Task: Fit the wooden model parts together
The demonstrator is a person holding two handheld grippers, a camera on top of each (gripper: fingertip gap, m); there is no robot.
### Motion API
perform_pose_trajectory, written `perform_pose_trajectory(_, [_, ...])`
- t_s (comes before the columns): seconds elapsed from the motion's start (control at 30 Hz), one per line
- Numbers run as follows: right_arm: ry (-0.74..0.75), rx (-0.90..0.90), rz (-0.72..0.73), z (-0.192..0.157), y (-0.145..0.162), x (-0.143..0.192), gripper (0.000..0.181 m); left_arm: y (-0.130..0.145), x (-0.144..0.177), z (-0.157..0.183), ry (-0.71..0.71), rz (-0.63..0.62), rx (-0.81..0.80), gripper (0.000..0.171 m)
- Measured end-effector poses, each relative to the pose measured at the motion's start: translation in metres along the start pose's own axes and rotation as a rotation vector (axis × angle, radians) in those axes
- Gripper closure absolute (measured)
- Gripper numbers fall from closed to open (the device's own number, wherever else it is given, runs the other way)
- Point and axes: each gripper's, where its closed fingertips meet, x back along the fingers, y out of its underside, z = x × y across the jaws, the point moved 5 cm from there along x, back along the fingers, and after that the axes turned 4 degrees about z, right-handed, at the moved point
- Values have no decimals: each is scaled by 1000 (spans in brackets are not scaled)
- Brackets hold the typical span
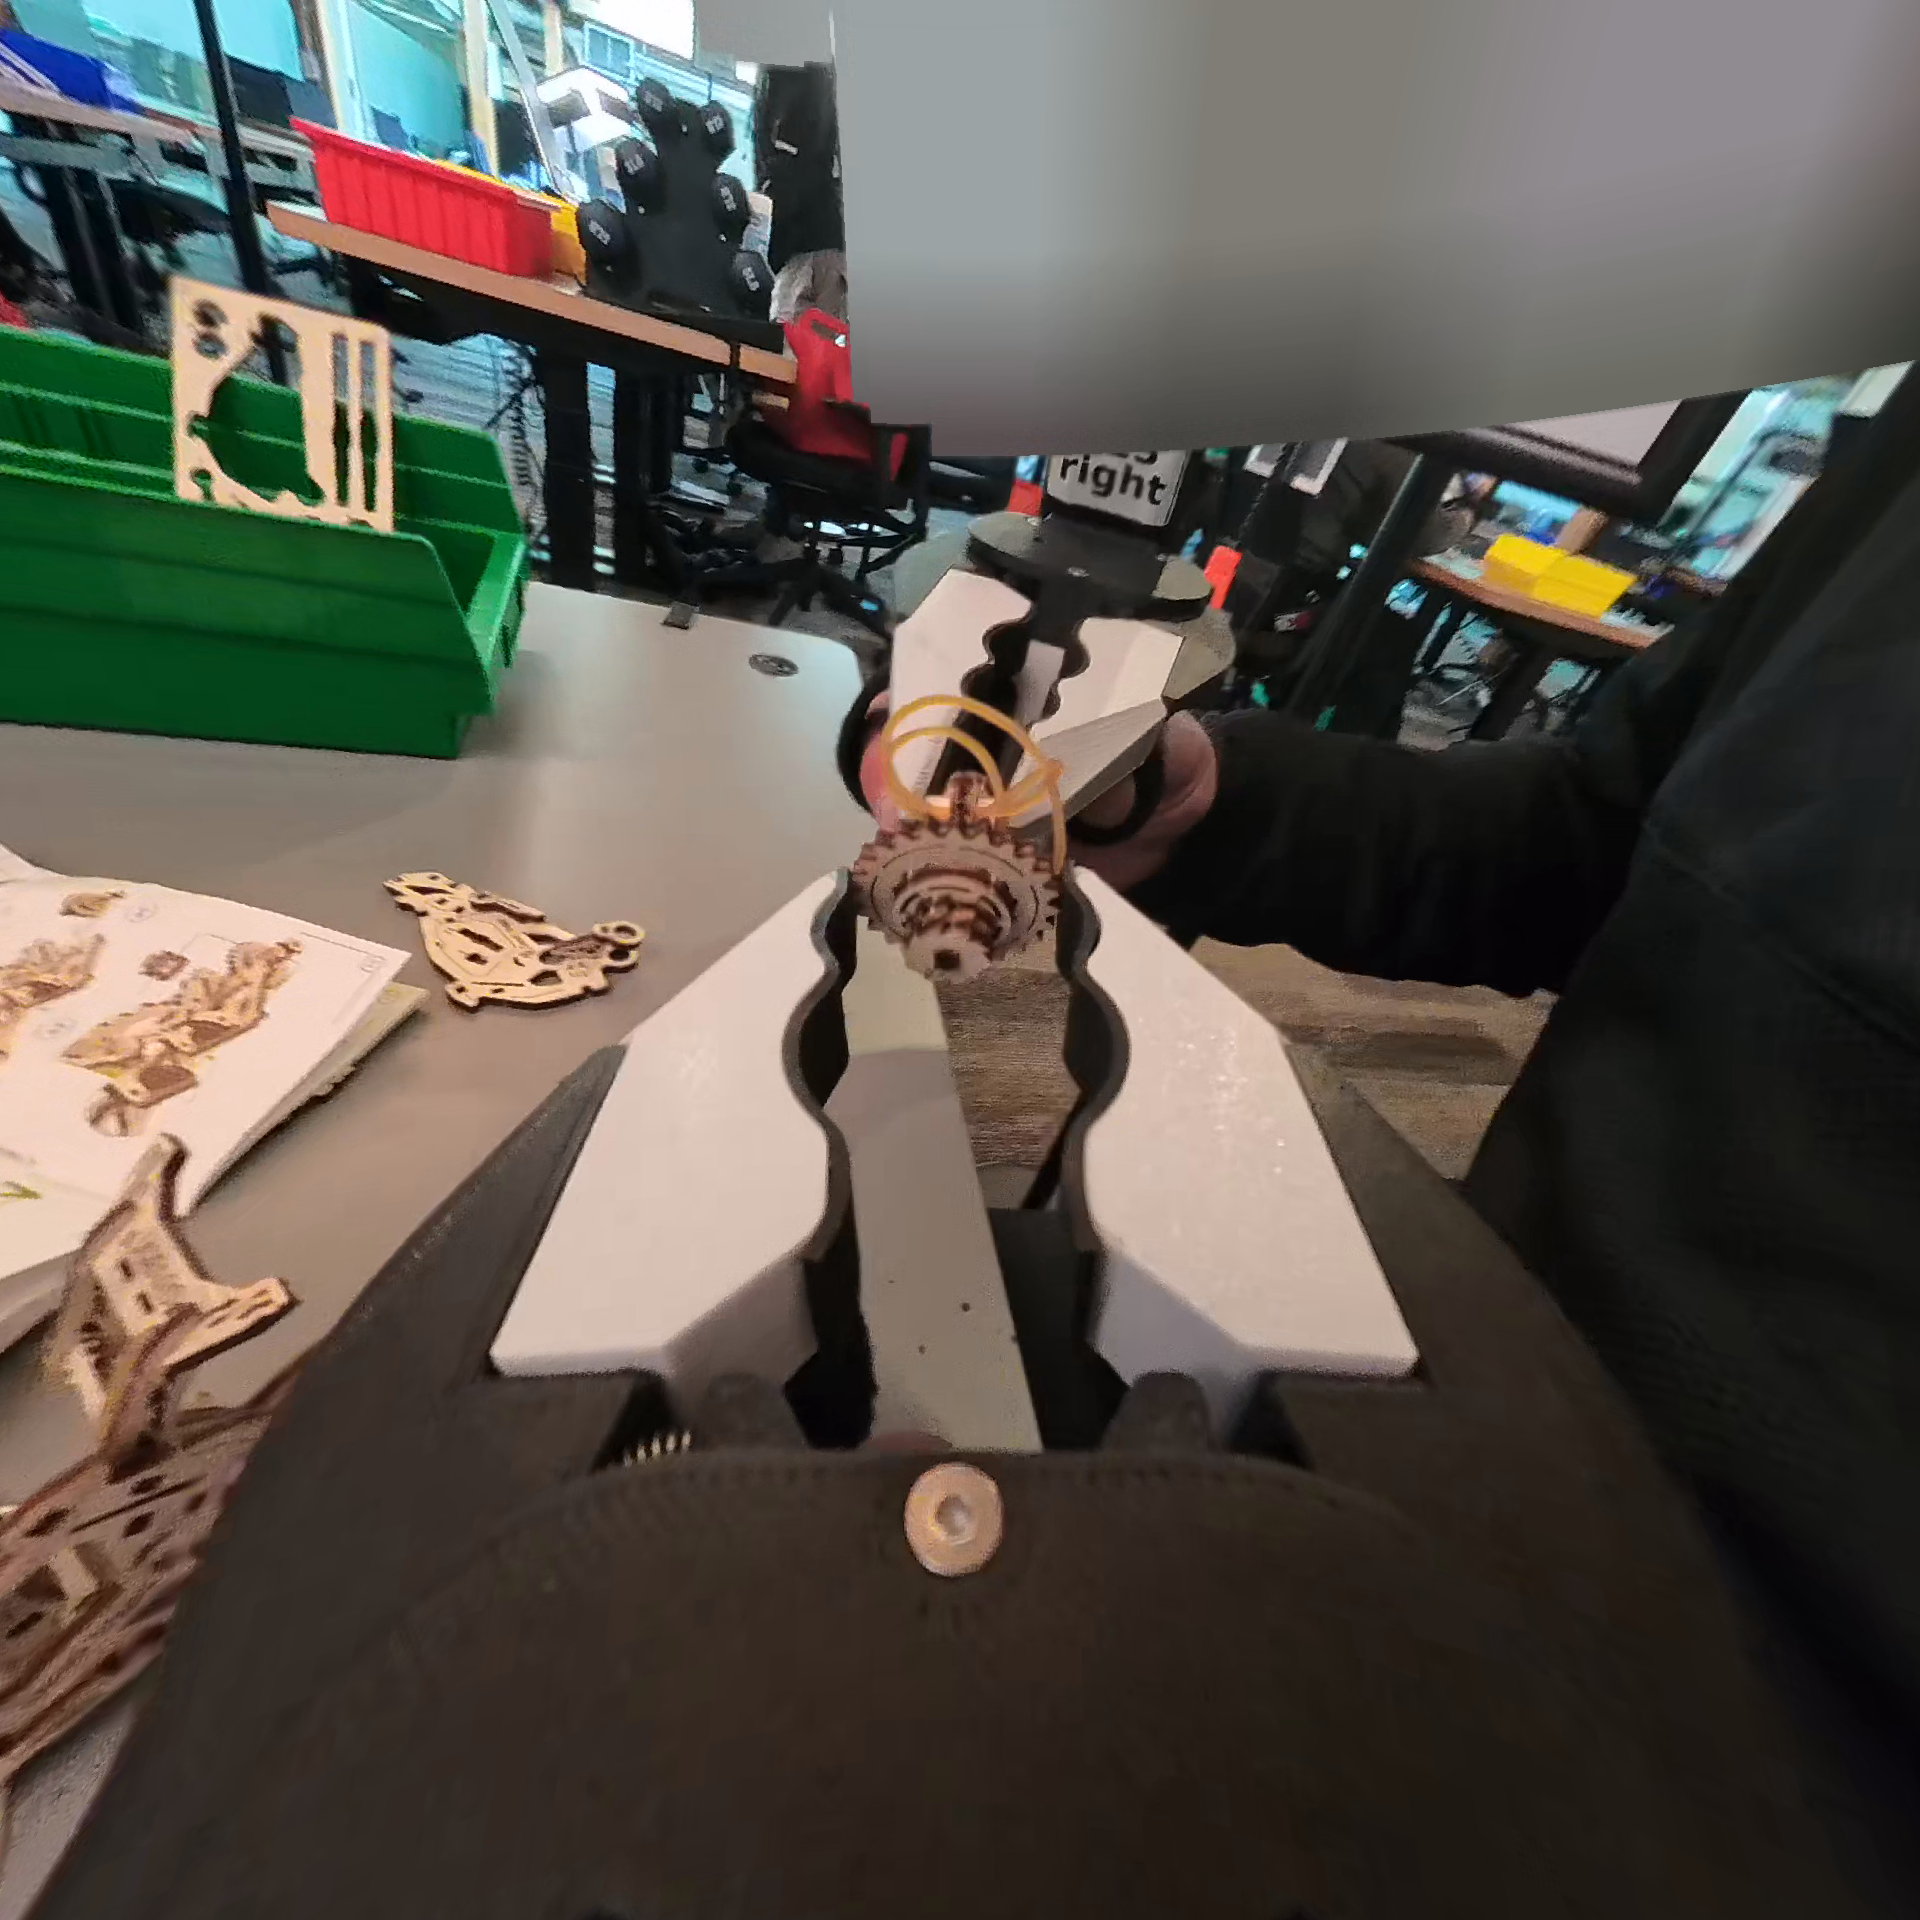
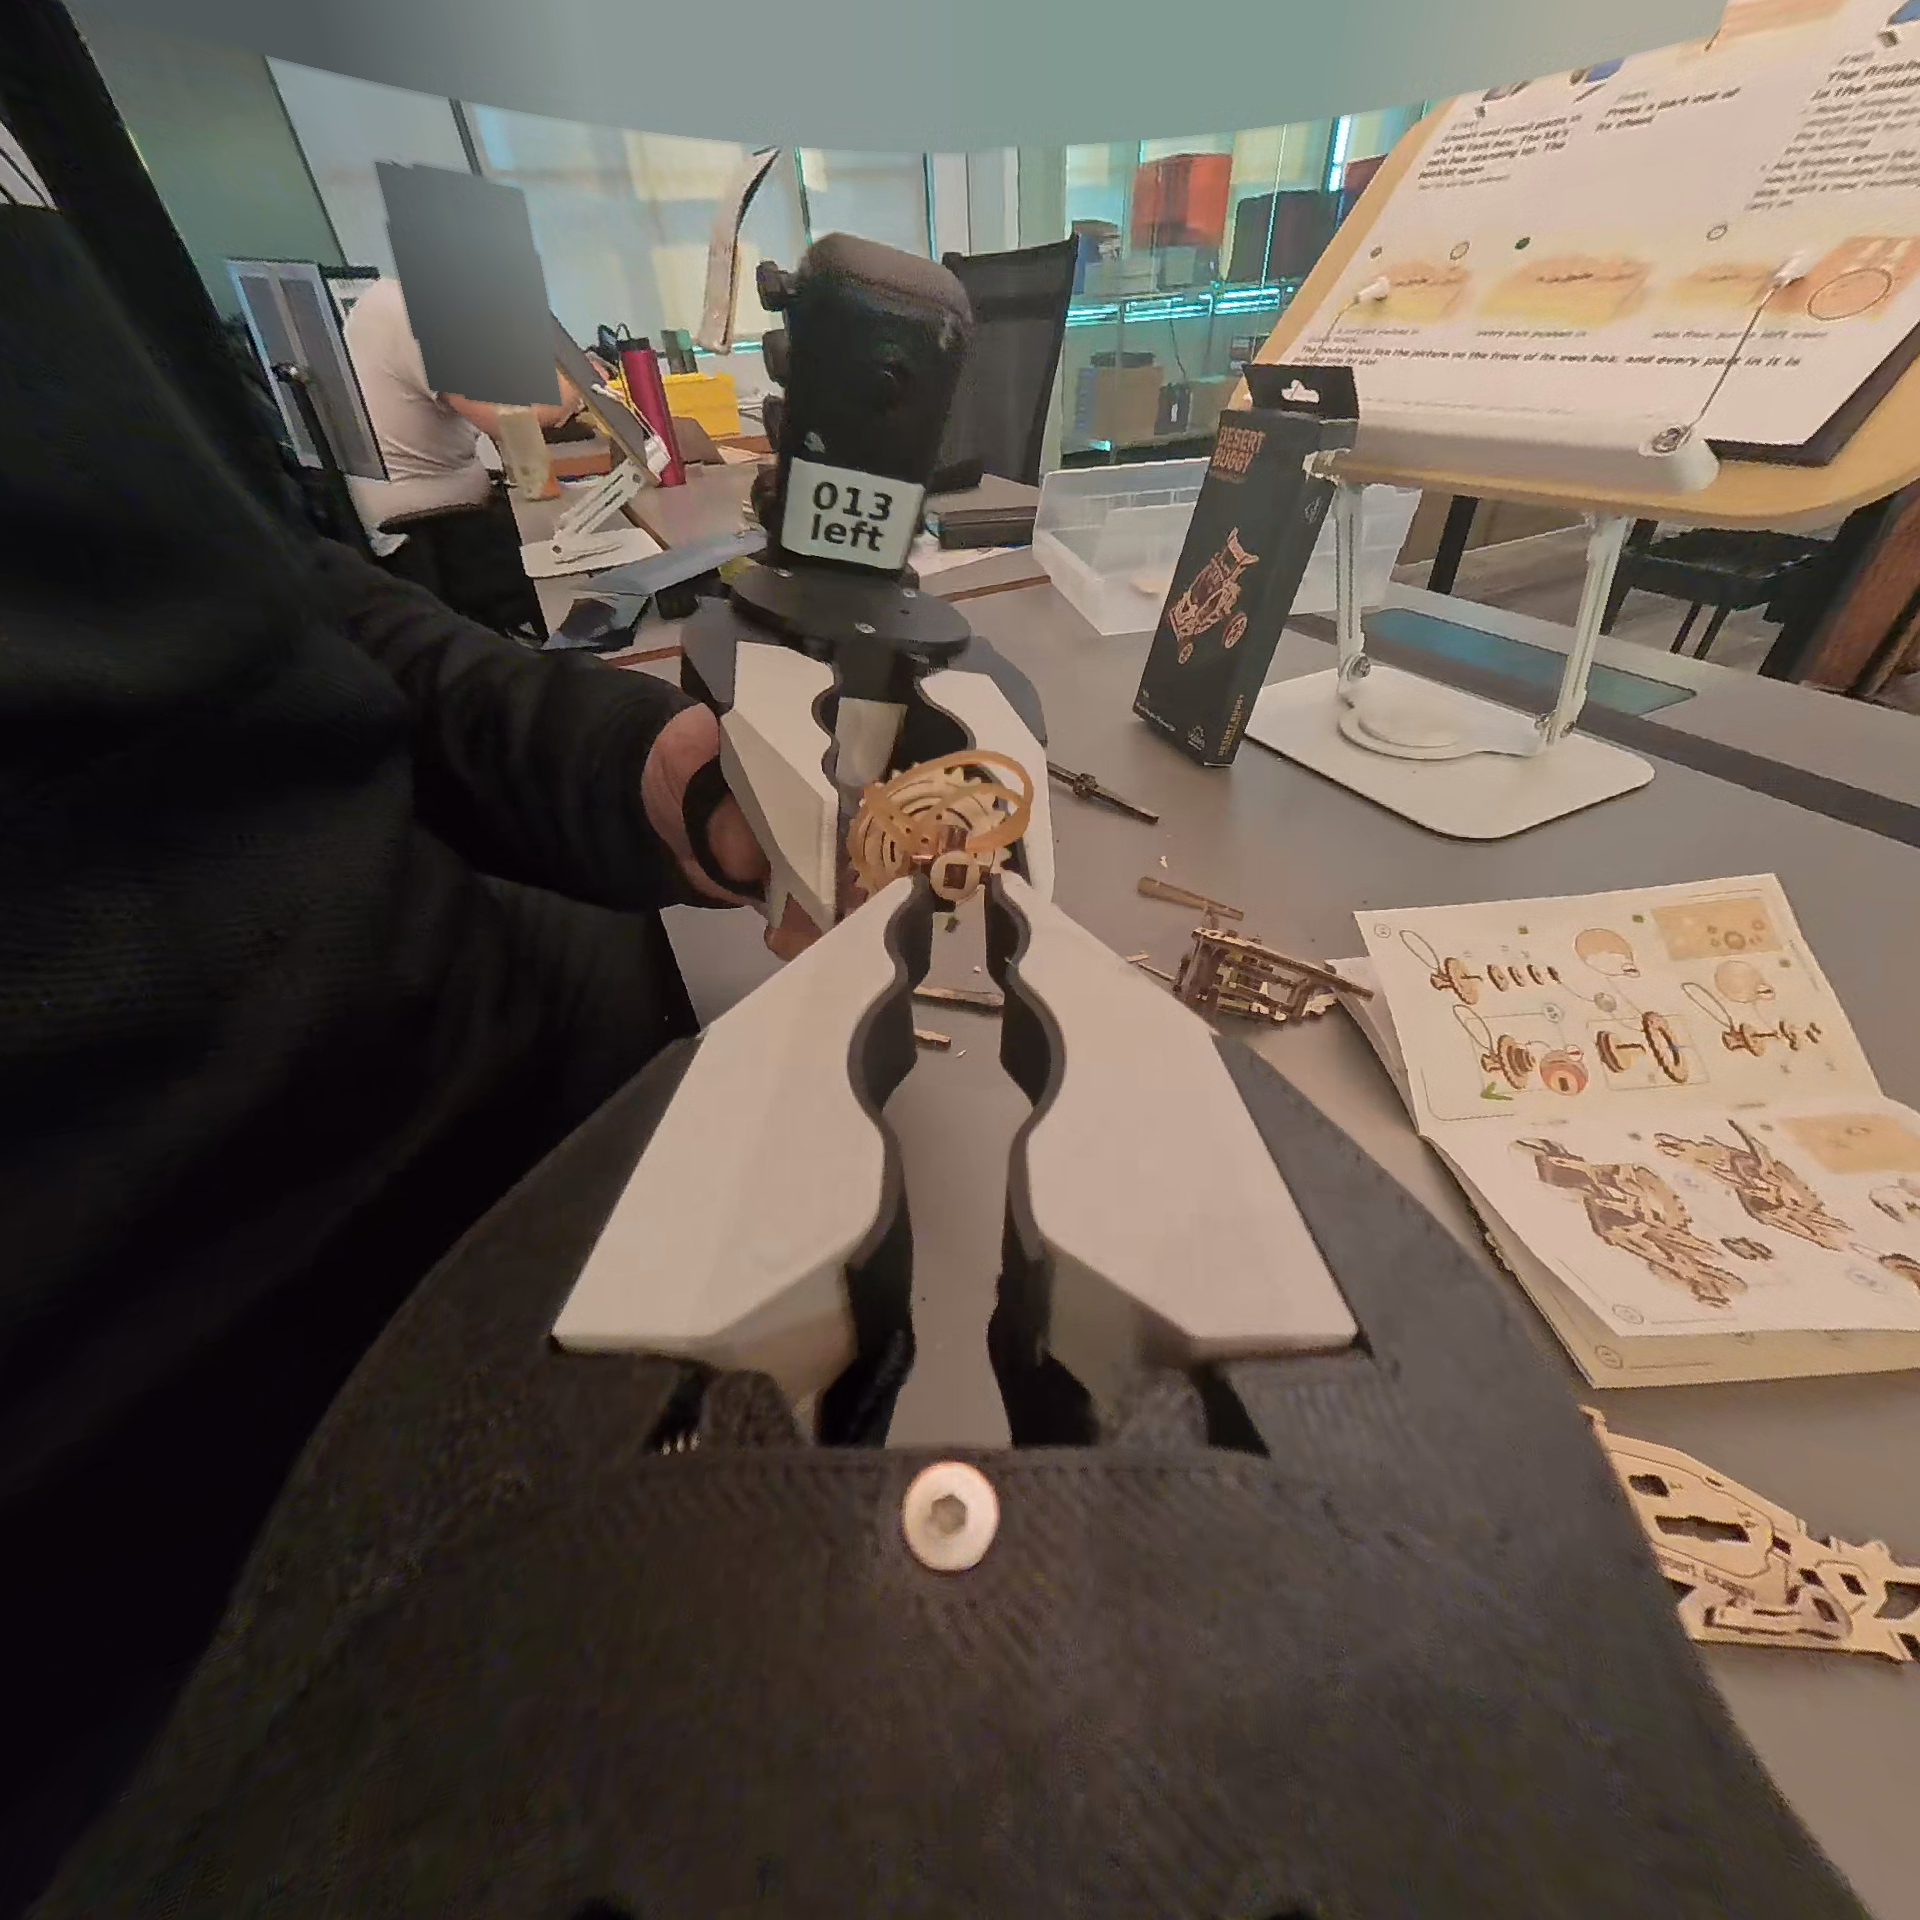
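The wooden gear point(image 1: 954, 906) is up in the air, over the near edge of the grey table point(image 1: 644, 727), between the two grippers. It has teeth all around and sits on a little wooden axle. The left gripper point(image 1: 956, 914) has its two white fingers closed on the sides of the gear. The right gripper point(image 2: 951, 878) comes from the other way, and its tips are pinched on the small square end point(image 2: 954, 871) of the axle. A yellow rubber band point(image 2: 971, 795) is looped loose around the axle behind the gear.

What could go wrong? The rubber band is not tight, so it could slip off or get caught on the teeth when the parts are pushed. The right gripper only holds a tiny bit of wood. If it twists or pulls crooked, I think the end could slide out, or the thin wood could snap. If either gripper lets go too soon, the gear could drop to the table or off its edge onto the person's lap.

On the table lies an open instruction booklet point(image 2: 1621, 1091), near the right side. Beside it sits a half-built wooden frame point(image 2: 1247, 971) and some small wooden sticks point(image 2: 1174, 890). A flat cut-out wooden piece point(image 1: 514, 940) lies next to the booklet. A dark model box point(image 2: 1236, 592) stands farther back, with a white book stand point(image 2: 1455, 769) next to it. Green bins point(image 1: 239, 613) sit at the far left corner.
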Motion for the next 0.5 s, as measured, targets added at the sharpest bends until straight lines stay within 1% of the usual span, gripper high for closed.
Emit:
perform_pose_trajectory(0.13, [-5,-1,5,-1,-2,0,172,-3,0,2,-41,-33,-122,136])
perform_pose_trajectory(0.27, [-12,-1,9,-4,-7,0,163,-7,-1,3,-56,-46,-195,135])
perform_pose_trajectory(0.37, [-5,14,13,-4,-11,0,168,-9,-2,5,-57,-67,-243,135])
perform_pose_trajectory(0.5, [-4,41,-8,-5,-15,1,169,-13,-3,7,-53,-65,-266,136])
